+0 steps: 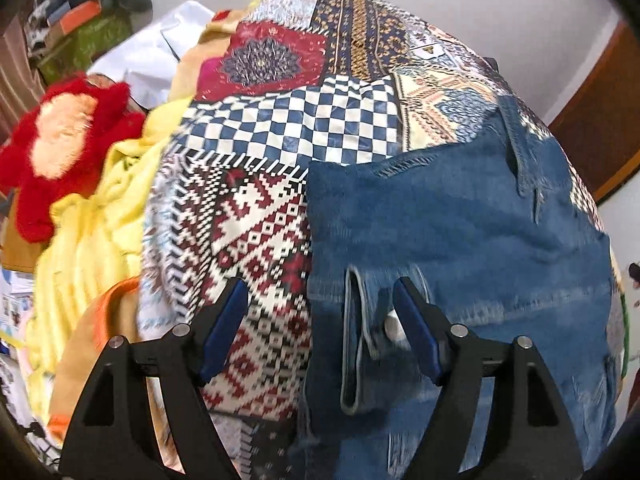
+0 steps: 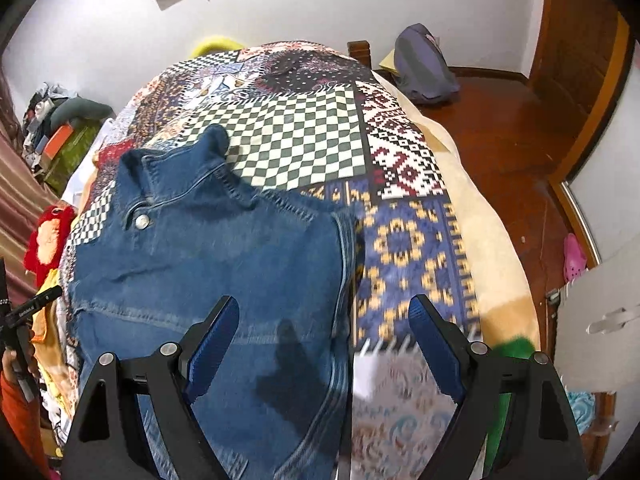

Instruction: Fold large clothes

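Hardly any legible text. Only writing: small white print on a black bar point(image 2: 34, 307) at left edge of right wrist view, too small and blurred to read. No labels, brands, nos. or signs readable in either view.
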Demonstrator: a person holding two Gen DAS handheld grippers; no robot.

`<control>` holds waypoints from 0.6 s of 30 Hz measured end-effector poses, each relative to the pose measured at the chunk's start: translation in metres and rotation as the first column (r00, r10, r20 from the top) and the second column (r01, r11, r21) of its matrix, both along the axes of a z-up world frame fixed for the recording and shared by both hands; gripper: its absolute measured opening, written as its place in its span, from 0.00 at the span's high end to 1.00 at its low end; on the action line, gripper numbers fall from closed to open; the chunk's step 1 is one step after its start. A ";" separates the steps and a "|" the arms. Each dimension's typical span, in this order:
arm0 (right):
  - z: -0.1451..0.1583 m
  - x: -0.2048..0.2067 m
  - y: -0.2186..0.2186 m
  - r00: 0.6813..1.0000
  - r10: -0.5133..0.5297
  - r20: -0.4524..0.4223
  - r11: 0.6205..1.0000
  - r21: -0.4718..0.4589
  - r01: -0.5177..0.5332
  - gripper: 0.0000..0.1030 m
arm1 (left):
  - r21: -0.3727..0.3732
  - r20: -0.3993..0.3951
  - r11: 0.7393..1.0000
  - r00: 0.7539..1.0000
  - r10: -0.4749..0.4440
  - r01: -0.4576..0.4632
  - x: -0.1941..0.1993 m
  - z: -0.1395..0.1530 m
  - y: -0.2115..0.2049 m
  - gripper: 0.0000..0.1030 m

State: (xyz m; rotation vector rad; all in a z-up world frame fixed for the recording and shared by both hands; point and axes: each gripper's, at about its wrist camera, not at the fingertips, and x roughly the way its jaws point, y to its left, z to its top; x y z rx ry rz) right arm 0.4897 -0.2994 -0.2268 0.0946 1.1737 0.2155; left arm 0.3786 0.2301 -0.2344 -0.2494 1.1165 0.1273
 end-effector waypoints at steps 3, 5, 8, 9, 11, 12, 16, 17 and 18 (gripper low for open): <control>-0.015 0.019 0.003 0.999 0.006 -0.034 1.000 0.003 -0.006 0.17 | -0.049 -0.028 0.999 0.999 0.017 -0.019 0.015 -0.015 0.006 0.28; -0.027 0.031 0.006 0.998 0.018 -0.063 1.000 0.002 -0.018 0.18 | -0.101 -0.044 0.994 0.999 0.026 -0.031 0.027 -0.025 0.011 0.28; -0.041 0.041 0.013 0.997 0.024 -0.077 0.999 -0.026 -0.026 0.26 | -0.163 -0.066 0.985 0.997 0.039 -0.049 0.042 -0.037 0.014 0.28; -0.046 0.044 0.016 0.996 0.027 -0.080 0.999 -0.030 -0.030 0.29 | -0.188 -0.070 0.981 0.997 0.037 -0.050 0.046 -0.041 0.015 0.28; -0.054 0.047 0.019 0.996 0.026 -0.088 0.999 -0.020 -0.028 0.34 | -0.245 -0.076 0.968 0.996 0.039 -0.057 0.055 -0.048 0.016 0.28; -0.059 0.050 0.020 0.995 0.023 -0.094 1.000 -0.010 -0.024 0.40 | -0.280 -0.075 0.958 0.996 0.044 -0.063 0.059 -0.052 0.017 0.32; -0.074 0.056 0.023 0.996 -0.001 -0.084 1.000 0.018 0.003 0.55 | -0.365 -0.053 0.926 0.995 0.085 -0.099 0.066 -0.059 0.022 0.49; -0.075 0.057 0.025 0.998 -0.002 -0.065 1.000 0.006 0.002 0.64 | -0.358 -0.041 0.928 0.995 0.094 -0.102 0.066 -0.059 0.024 0.59; -0.075 0.057 0.027 0.998 0.007 -0.057 1.000 -0.002 -0.007 0.72 | -0.355 -0.029 0.930 0.995 0.095 -0.099 0.066 -0.058 0.024 0.67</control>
